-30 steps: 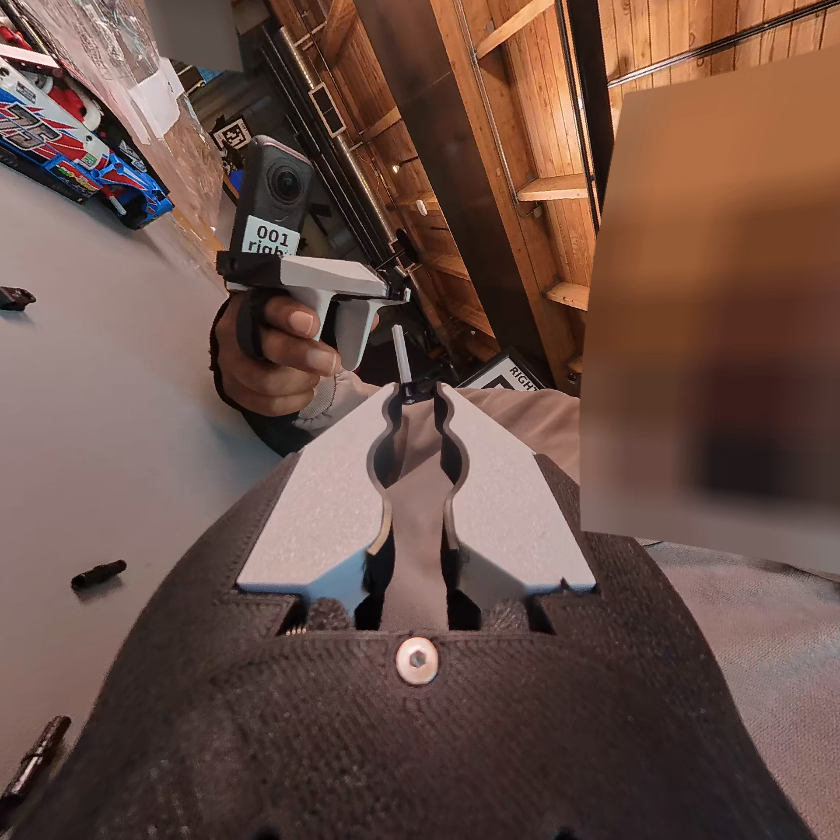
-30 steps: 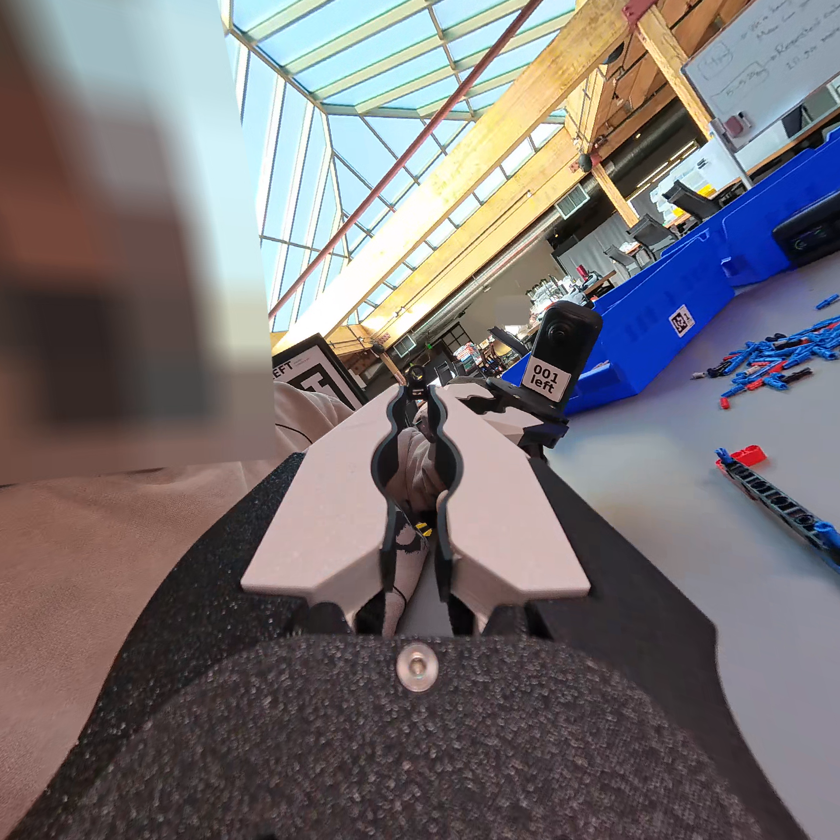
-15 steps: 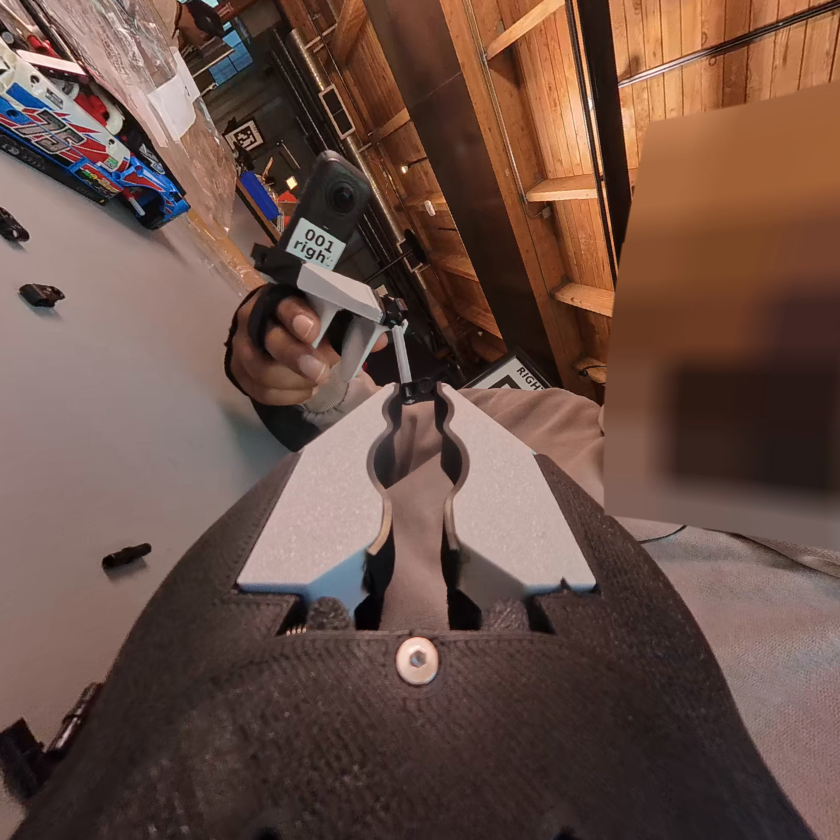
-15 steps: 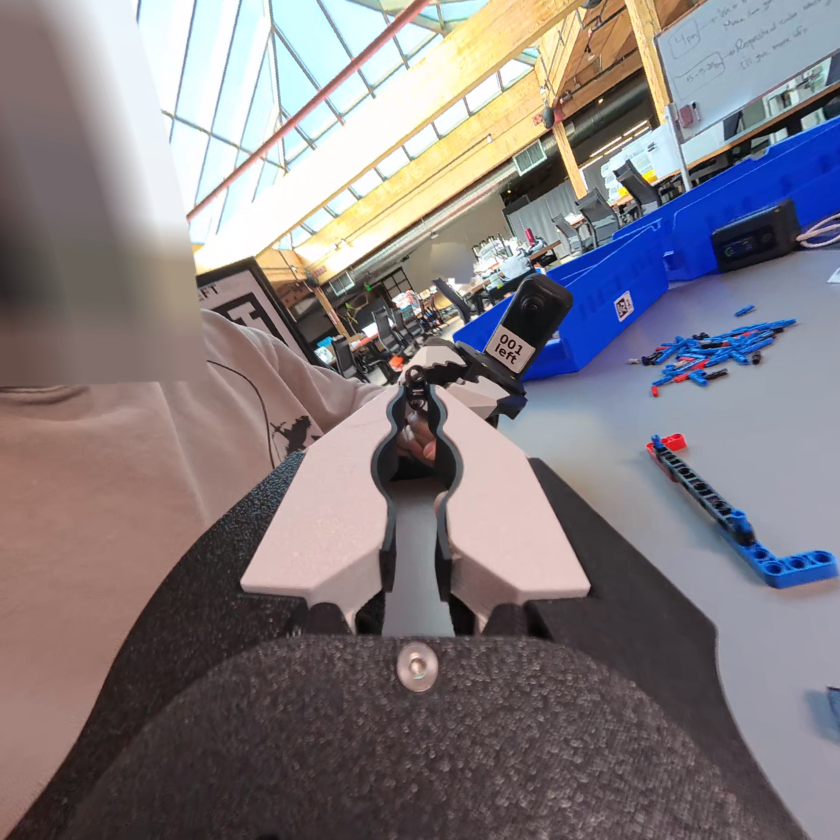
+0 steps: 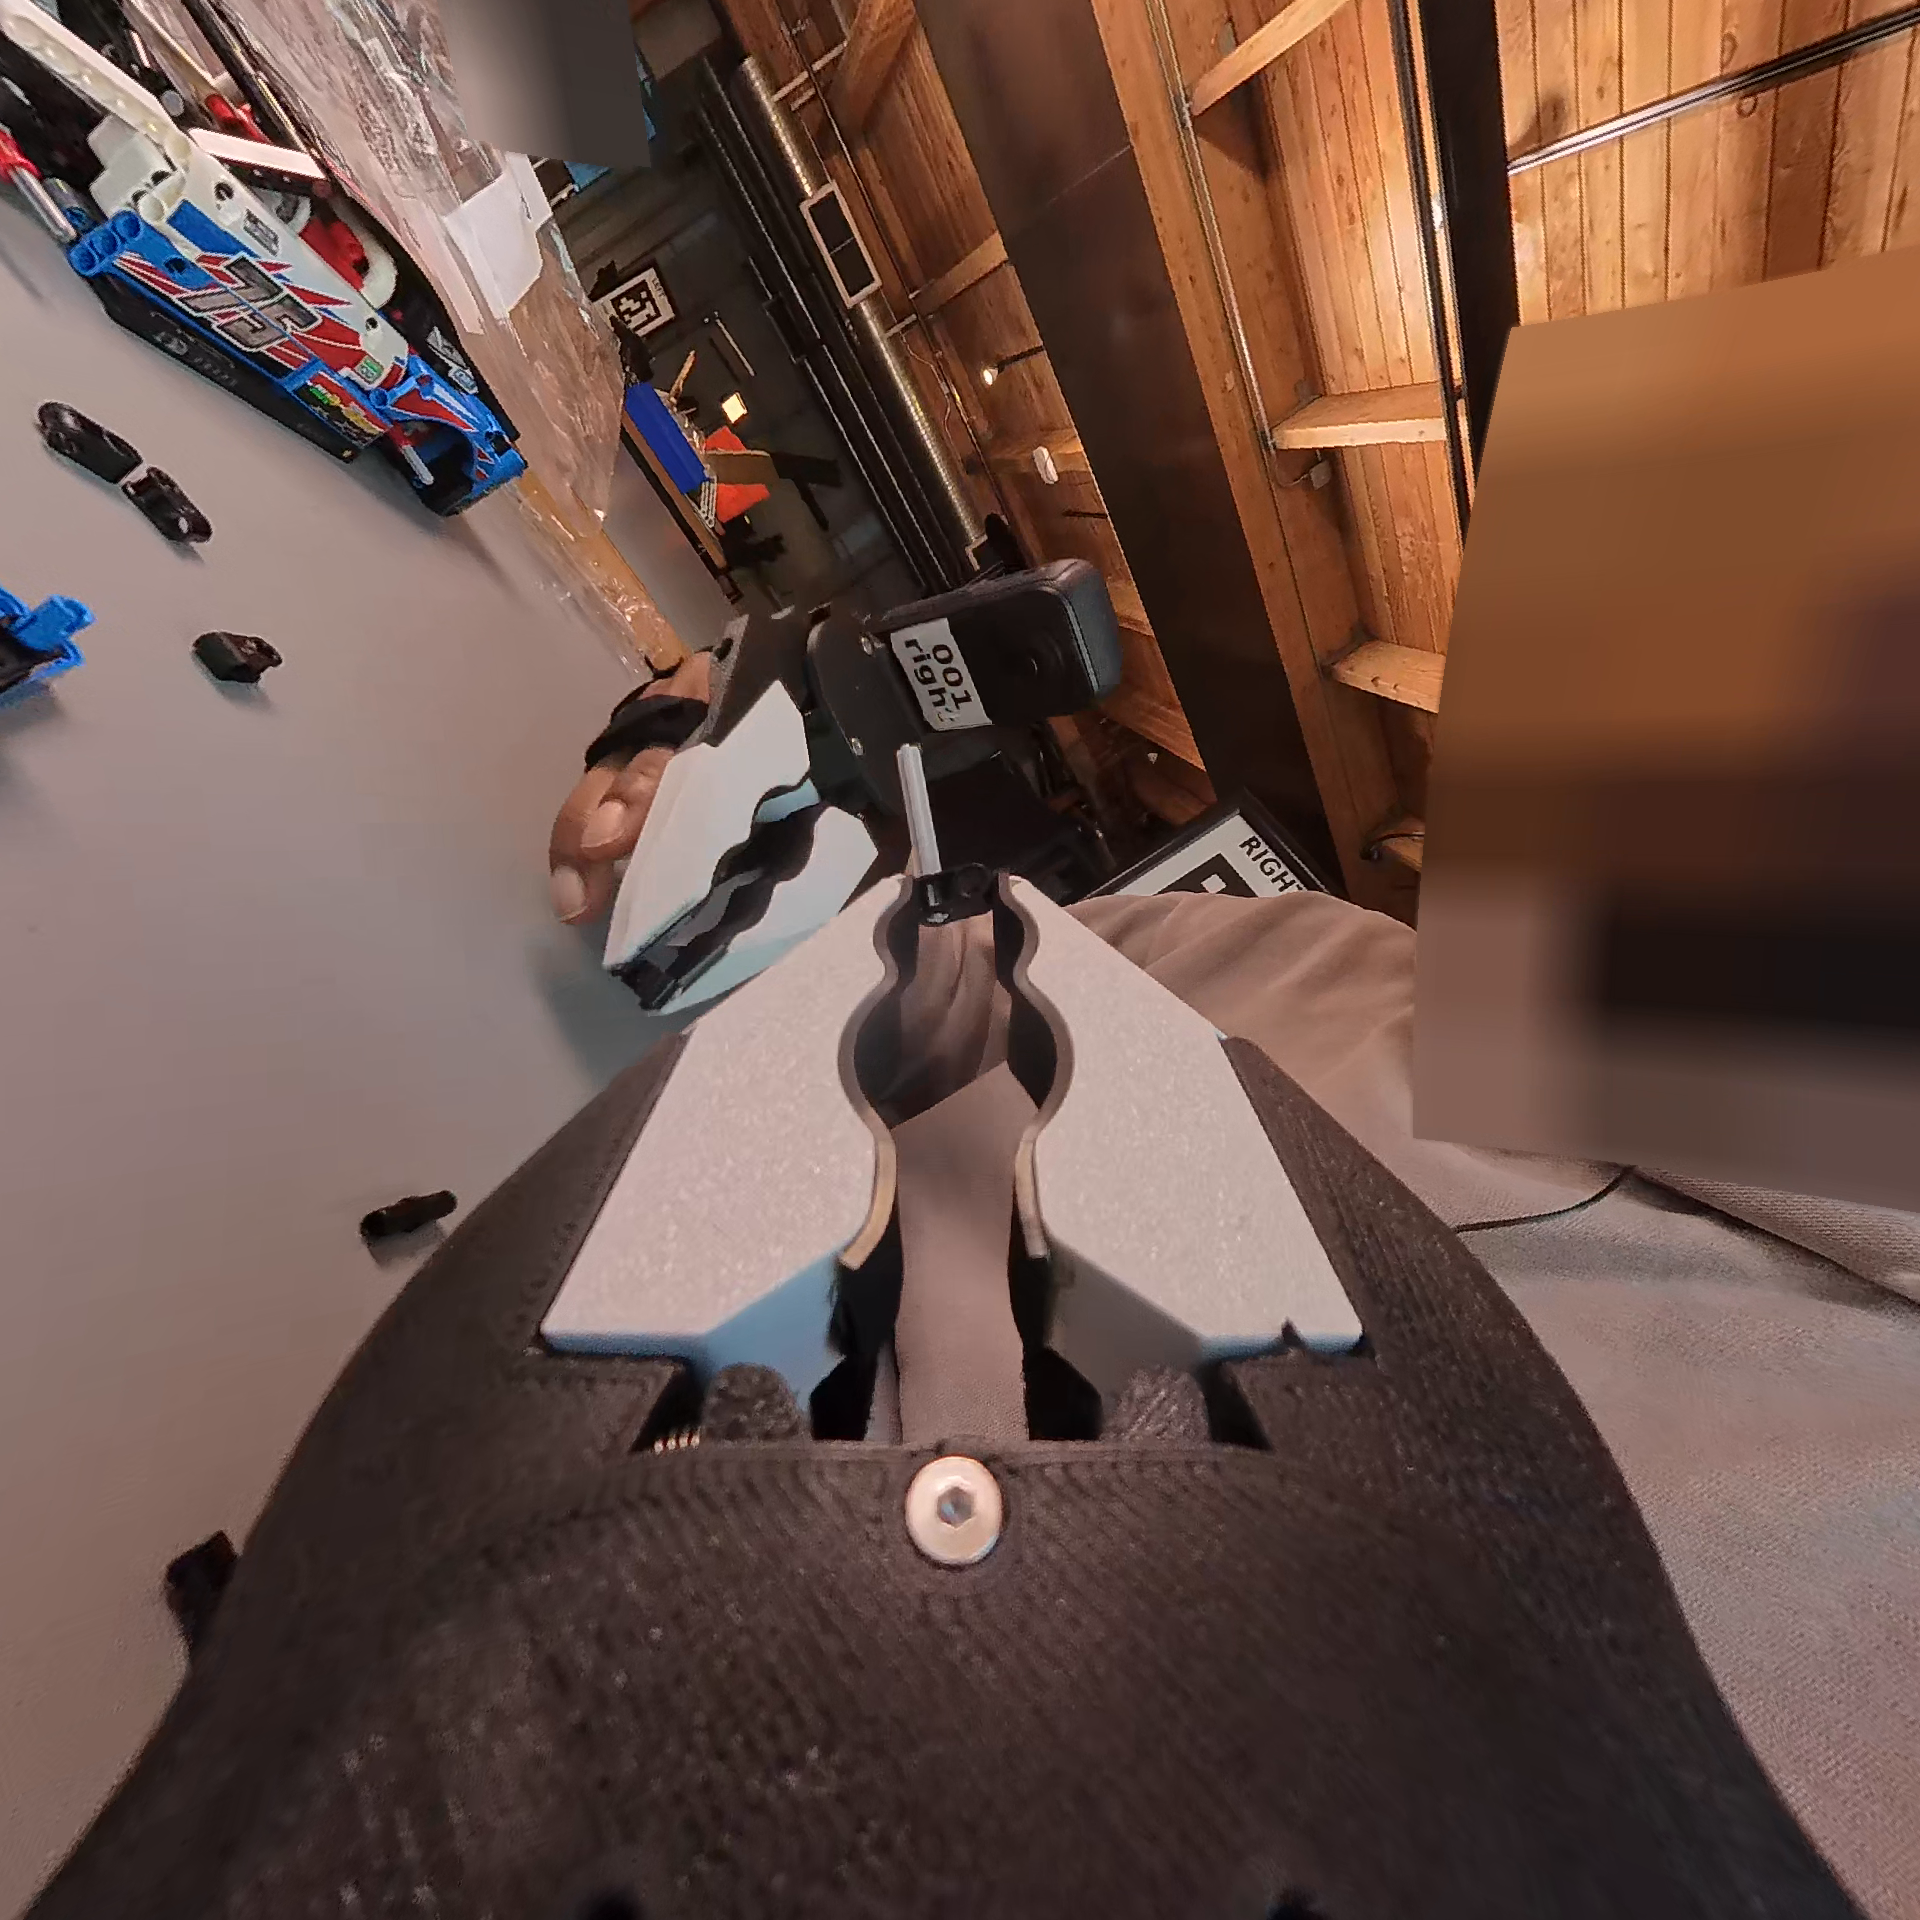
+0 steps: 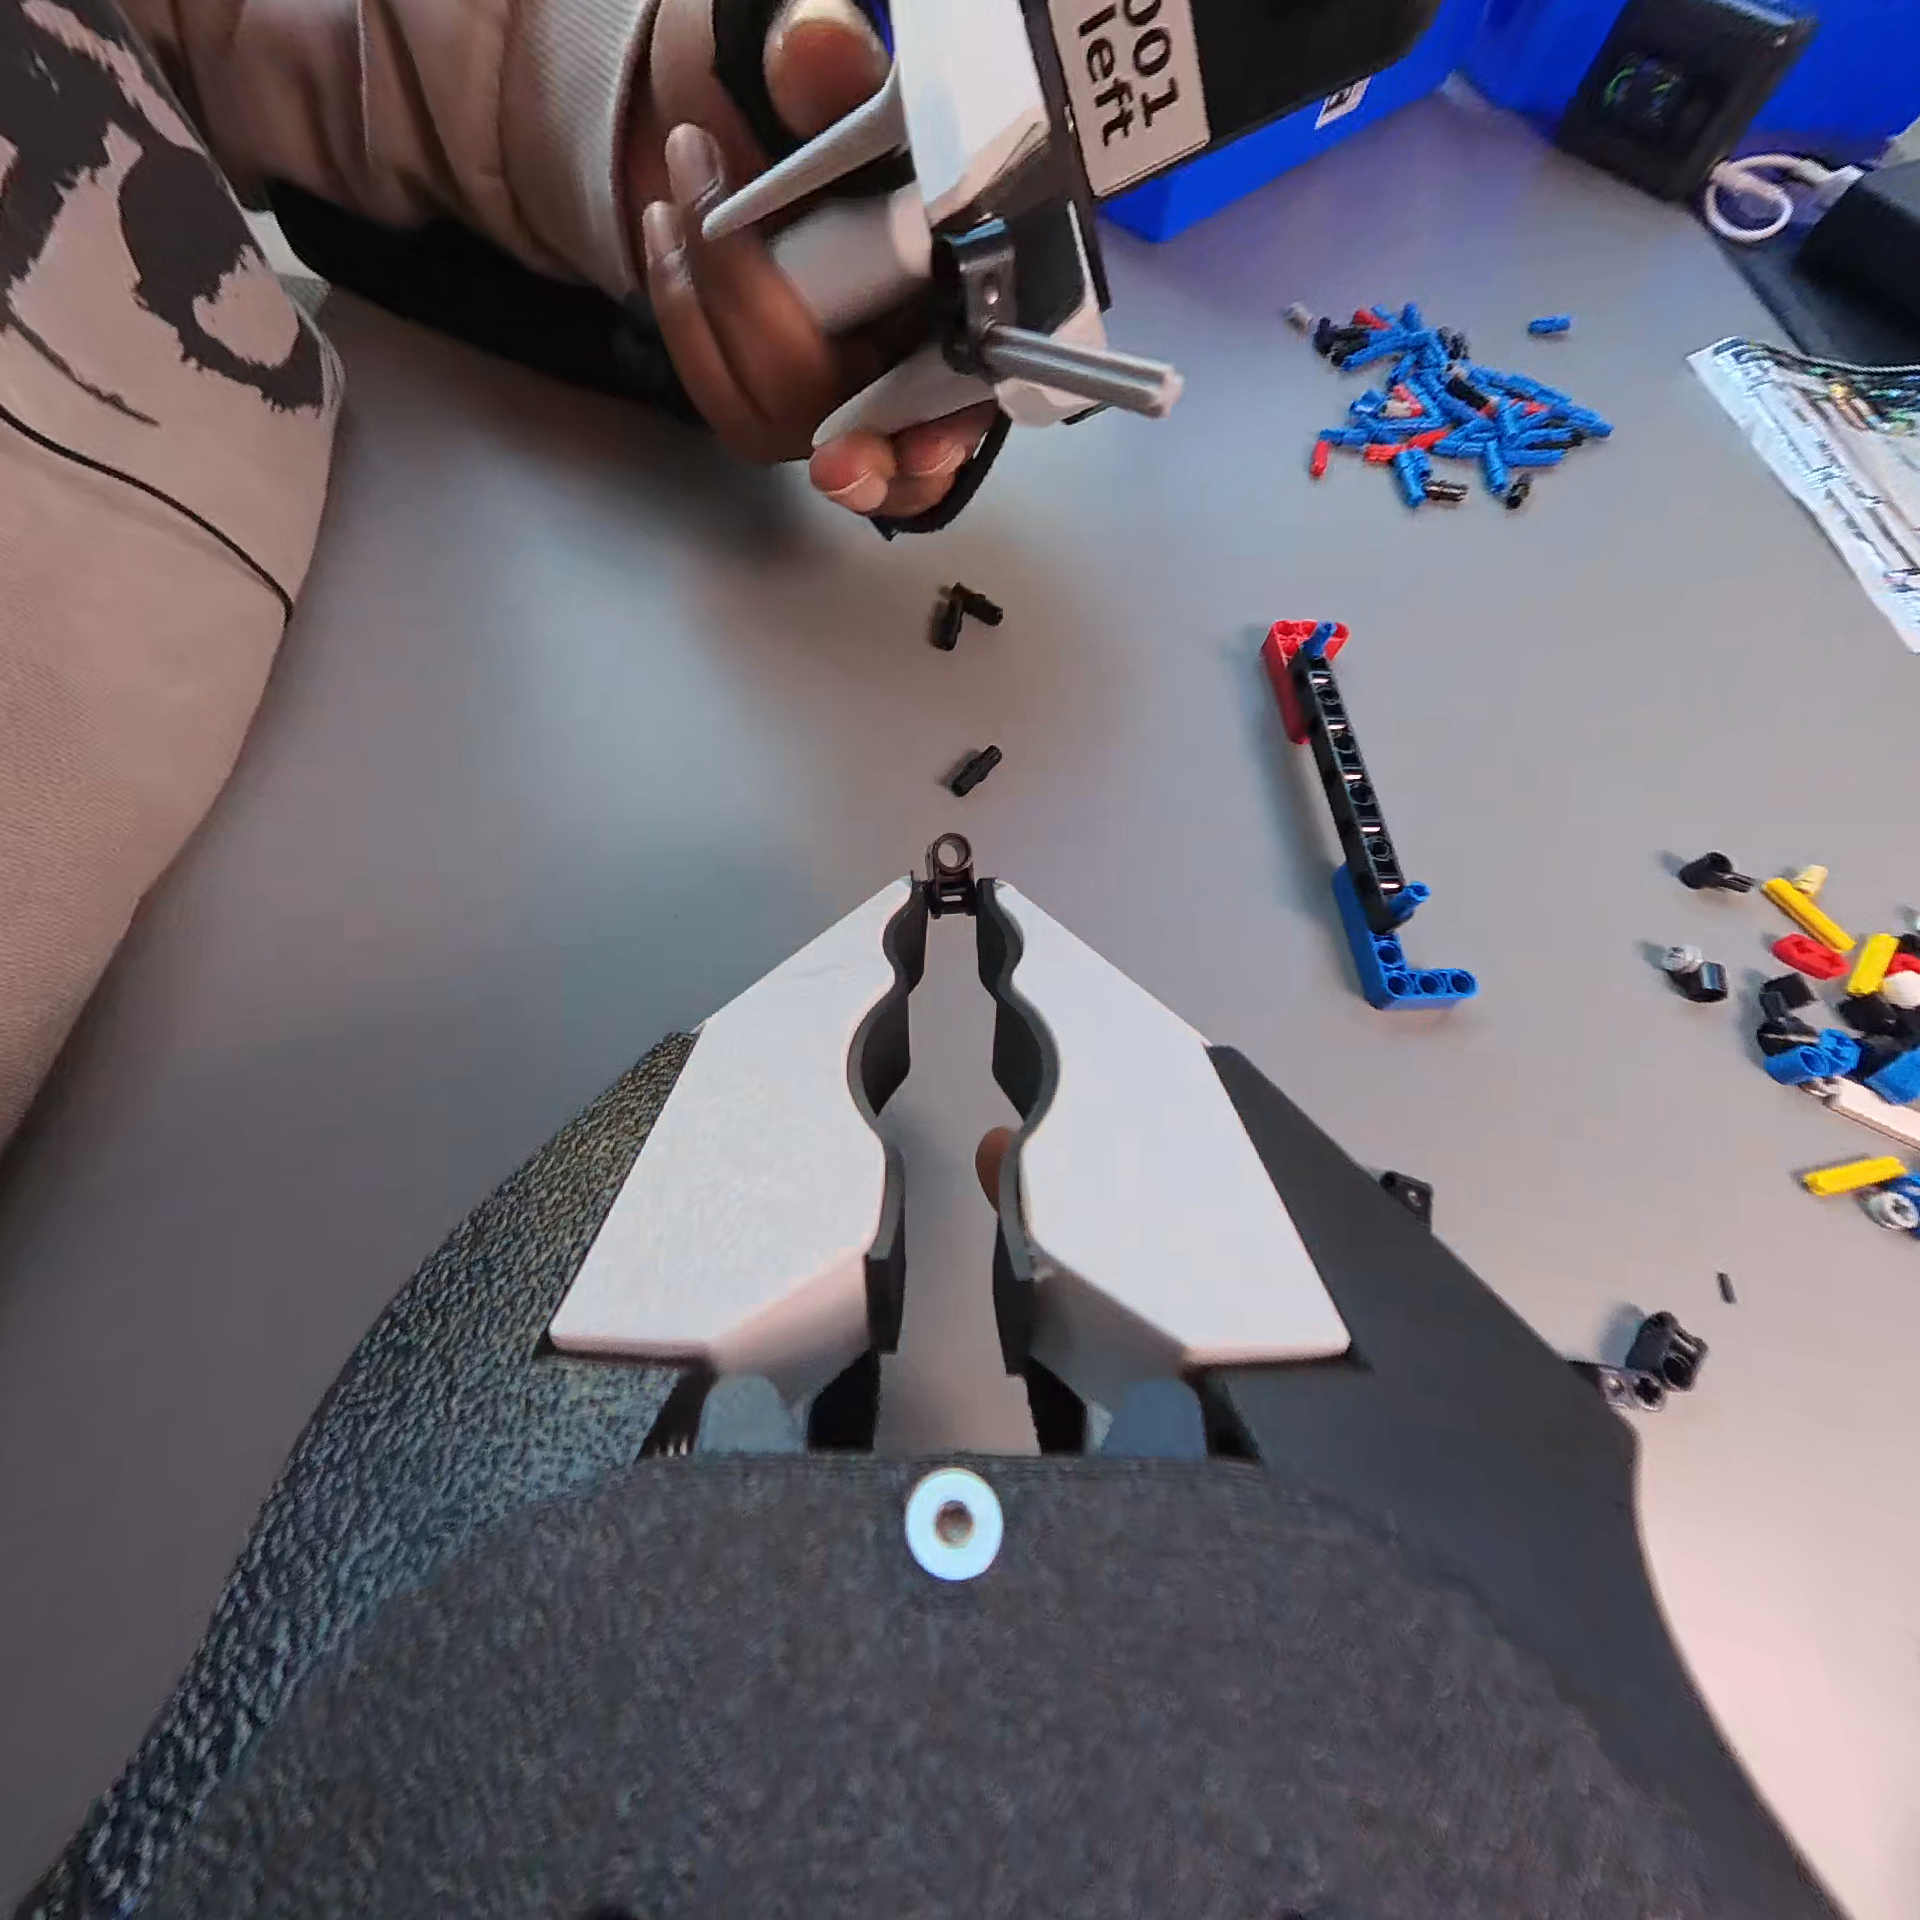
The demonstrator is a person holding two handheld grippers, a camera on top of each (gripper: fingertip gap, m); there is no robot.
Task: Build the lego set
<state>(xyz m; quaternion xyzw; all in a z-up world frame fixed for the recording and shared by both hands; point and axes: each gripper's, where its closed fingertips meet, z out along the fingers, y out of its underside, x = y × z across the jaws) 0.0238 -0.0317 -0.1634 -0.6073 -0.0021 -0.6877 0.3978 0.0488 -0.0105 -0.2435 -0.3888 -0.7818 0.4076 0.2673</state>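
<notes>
Swinging down from the skylights to the table, the right gripper (image 6: 950, 894) now looks onto the grey table (image 6: 582, 665), while half a second ago it faced the left gripper with the two tips almost meeting. In the left wrist view, the left gripper (image 5: 948, 896) has its fingers closed on a small black connector (image 5: 954, 891) with a light grey axle (image 5: 918, 808) standing up out of it; that pairing looks the same as before. Beyond the axle, the right gripper has dropped and turned away, its fingers pointing down toward the table and its camera block just behind the axle. Far off to the upper left of the axle stands a built blue, white and red lego car (image 5: 249, 312), with loose black pieces on the table between. In the right wrist view, the right gripper is clamped on its own small black connector with a round hole (image 6: 948, 871) at the tips. Above that connector the left gripper (image 6: 997, 301) is held in a hand (image 6: 748, 312), grey axle jutting right. Two black pins (image 6: 966, 608) and another black pin (image 6: 975, 771) lie between them; a black and blue beam assembly (image 6: 1351, 821) lies right, a heap of blue pins (image 6: 1455, 405) farther up. My reading: the two parts are apart, so the join is not made, and the right side may be repositioning before another try.
</notes>
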